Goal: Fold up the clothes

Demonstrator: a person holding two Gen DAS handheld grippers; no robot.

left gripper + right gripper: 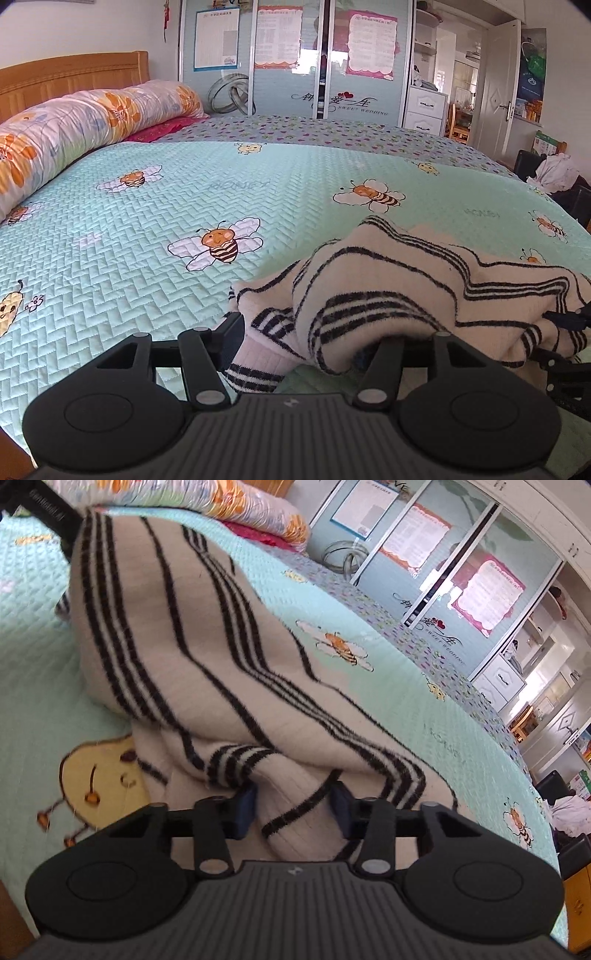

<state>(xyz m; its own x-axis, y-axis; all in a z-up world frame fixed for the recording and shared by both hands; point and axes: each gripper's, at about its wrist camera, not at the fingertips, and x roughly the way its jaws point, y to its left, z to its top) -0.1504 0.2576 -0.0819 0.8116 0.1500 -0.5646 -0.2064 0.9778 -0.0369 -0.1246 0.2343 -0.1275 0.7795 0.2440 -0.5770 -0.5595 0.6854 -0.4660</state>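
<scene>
A cream sweater with black stripes lies bunched on the bed's pale green bee-print cover. My left gripper grips a thick bunch of it near a striped cuff. Its left finger shows at the cloth's edge, while the right finger is hidden under the fabric. In the right wrist view the sweater rises in a hump toward the left gripper's black body. My right gripper is closed on a fold of the sweater's near edge, its blue pads pressing both sides.
A rolled floral quilt and a wooden headboard lie along the far left. Wardrobe doors with posters stand behind the bed. A white door and a pile of white cloth are at the right.
</scene>
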